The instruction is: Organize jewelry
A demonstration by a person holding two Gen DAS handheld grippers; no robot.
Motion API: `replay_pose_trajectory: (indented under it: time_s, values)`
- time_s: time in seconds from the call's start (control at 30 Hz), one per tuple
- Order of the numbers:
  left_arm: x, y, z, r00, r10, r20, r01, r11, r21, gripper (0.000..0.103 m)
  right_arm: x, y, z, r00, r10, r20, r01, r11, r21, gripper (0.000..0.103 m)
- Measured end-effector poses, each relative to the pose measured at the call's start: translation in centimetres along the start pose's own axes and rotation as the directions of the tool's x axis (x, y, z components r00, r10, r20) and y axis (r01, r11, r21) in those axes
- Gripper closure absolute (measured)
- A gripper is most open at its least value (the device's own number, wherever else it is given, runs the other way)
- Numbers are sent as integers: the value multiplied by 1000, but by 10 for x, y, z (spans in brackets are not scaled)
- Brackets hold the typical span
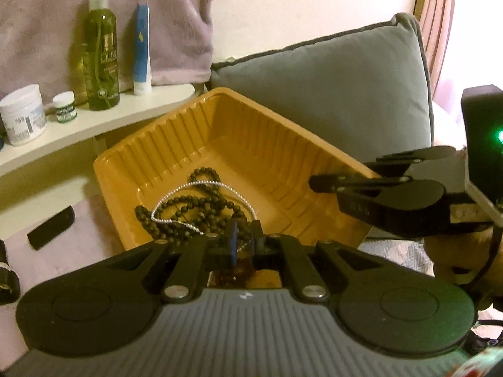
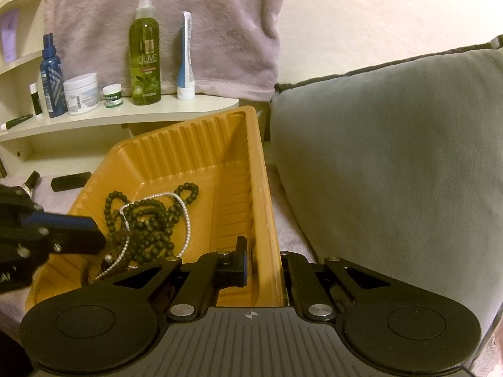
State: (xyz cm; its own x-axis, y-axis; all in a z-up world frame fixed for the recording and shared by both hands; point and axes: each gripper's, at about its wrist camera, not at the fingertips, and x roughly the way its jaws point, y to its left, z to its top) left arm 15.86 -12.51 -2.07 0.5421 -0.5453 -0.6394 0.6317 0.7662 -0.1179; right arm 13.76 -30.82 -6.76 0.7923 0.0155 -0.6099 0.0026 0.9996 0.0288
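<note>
grey fabric cushion [image 2: 393, 144] stands upright just beside the right wall of the tray, filling the right of both views. mauve fleece cloth [image 2: 163, 28] hangs behind the cream curved shelf [image 2: 176, 111]; the shelf's front edge sits just past the tray's far rim.

orange ribbed plastic tray [image 1: 257, 144] rests on a pale lilac cover [image 1: 78, 235], tilted, its near right rim raised. right gripper [image 2: 251, 267] is clamped on the tray's right wall, one finger inside and one outside. left gripper [image 1: 243, 238] is at the tray's near rim, jaws together on a small amber-brown item [image 1: 234, 271]; what it is cannot be told.

inside the tray, toward its near left corner: dark round-bead necklace [image 2: 147, 220] in a loose heap, with a thin silver bead chain [image 1: 201, 185] looped across it. the left gripper's fingers hide the near end of both strands.

on the shelf, along its front edge: green olive spray bottle [image 2: 144, 53], blue spray bottle [image 2: 52, 75], white-and-blue tube [image 2: 185, 62], white tub [image 2: 81, 93], small white-and-green jar [image 2: 112, 95].

black flat bar [image 2: 70, 181] lies on the cover left of the tray.
</note>
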Motion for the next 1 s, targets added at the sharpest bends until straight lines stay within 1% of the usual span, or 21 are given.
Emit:
replay_pose_trajectory:
  time_s: [0.07,0.27,0.4,0.53,0.6,0.67,0.7,0.83,0.9,0.97,1.0]
  values:
    - [0,1,-2,1000,13,3,-13,1000,-3,94,0,0,0,1000,0,1,0,1000,0,97]
    - [-11,14,-8,998,61,25,-60,998,-36,93,0,0,0,1000,0,0,0,1000,0,97]
    - [-25,29,-15,991,127,38,-124,990,-68,93,0,0,0,1000,0,1,0,1000,-2,97]
    - [-42,49,-27,976,213,48,-207,972,-111,90,-1,1,0,1000,1,4,-1,1000,-5,97]
    - [-49,58,-37,963,266,50,-259,958,-119,88,-2,1,0,1000,2,5,-1,1000,-5,97]
    - [-54,71,-46,951,306,39,-298,944,-142,83,-2,1,0,1000,0,5,0,1000,-6,97]
    - [-57,77,-51,944,328,30,-320,935,-152,82,-2,1,0,1000,0,4,0,1000,-6,97]
    - [-71,103,-70,909,416,1,-407,891,-199,79,-3,2,0,1000,-2,3,2,1000,-7,97]
    - [-77,116,-77,889,458,-8,-449,866,-221,77,-3,2,0,1000,-4,2,4,1000,-10,97]
    - [-82,129,-84,853,521,-24,-512,828,-228,71,-3,3,0,1000,-6,2,6,1000,-14,97]
    - [-83,137,-87,837,545,-38,-538,810,-235,71,-3,3,0,1000,-6,1,6,1000,-15,97]
